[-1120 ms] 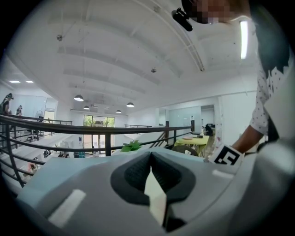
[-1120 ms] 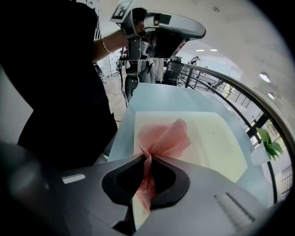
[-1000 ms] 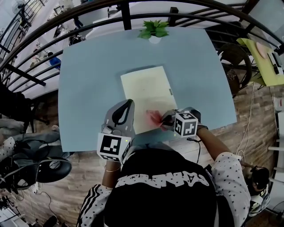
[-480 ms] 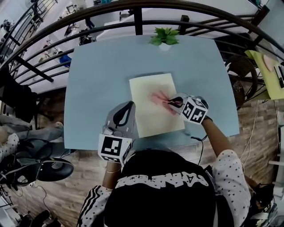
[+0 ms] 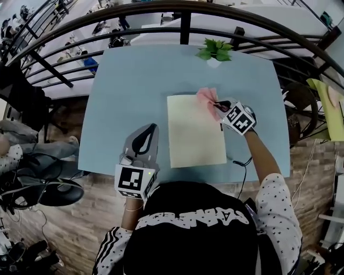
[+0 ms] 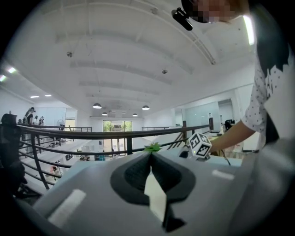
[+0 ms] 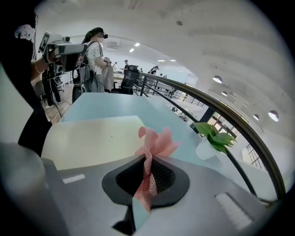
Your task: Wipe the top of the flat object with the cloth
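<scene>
Pale blue worktop (image 5: 123, 107) on a mezzanine, with a black railing (image 5: 161, 11) along its far side. The right claw (image 5: 219, 106) is clamped on a pink cloth (image 5: 206, 97), which fans out ahead of its tips onto the far right corner of the cream flat object (image 5: 194, 129). Only the right gripper view shows the cloth pinched between the pads, the flat object spreading to that claw's left, and a potted plant (image 7: 214, 136) ahead to its right. The left claw (image 5: 151, 129) is closed on nothing; the left gripper view shows its jaws meeting. It hangs over bare worktop, with the flat object just to its right. Open surface lies to the left claw's left. Beyond the right claw, a blue strip runs to the plant and the far edge.
</scene>
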